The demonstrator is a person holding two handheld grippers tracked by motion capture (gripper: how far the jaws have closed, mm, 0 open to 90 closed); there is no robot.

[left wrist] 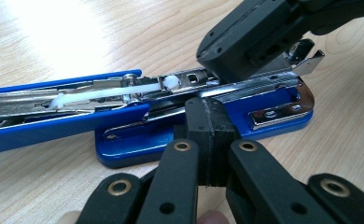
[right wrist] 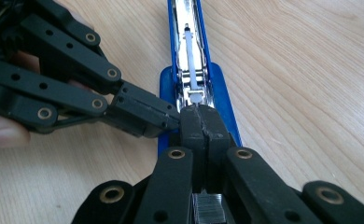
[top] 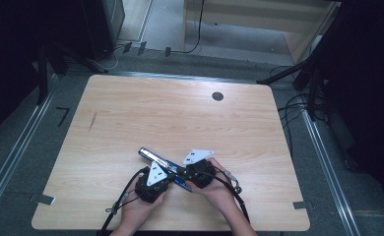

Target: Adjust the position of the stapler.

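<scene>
Now both pressed-together grippers, left gripper [left wrist: 208,128] and right gripper [right wrist: 202,123], touch the opened stapler [left wrist: 138,109].

one blue stapler [top: 156,161], two grippers and one wooden table [top: 180,113].

My high camera looks forward and down over the whole bench [top: 131,108] from afar, while my two tool cameras sit close, facing along their jaws, sharing the opened blue stapler [left wrist: 138,140] between them.
</scene>
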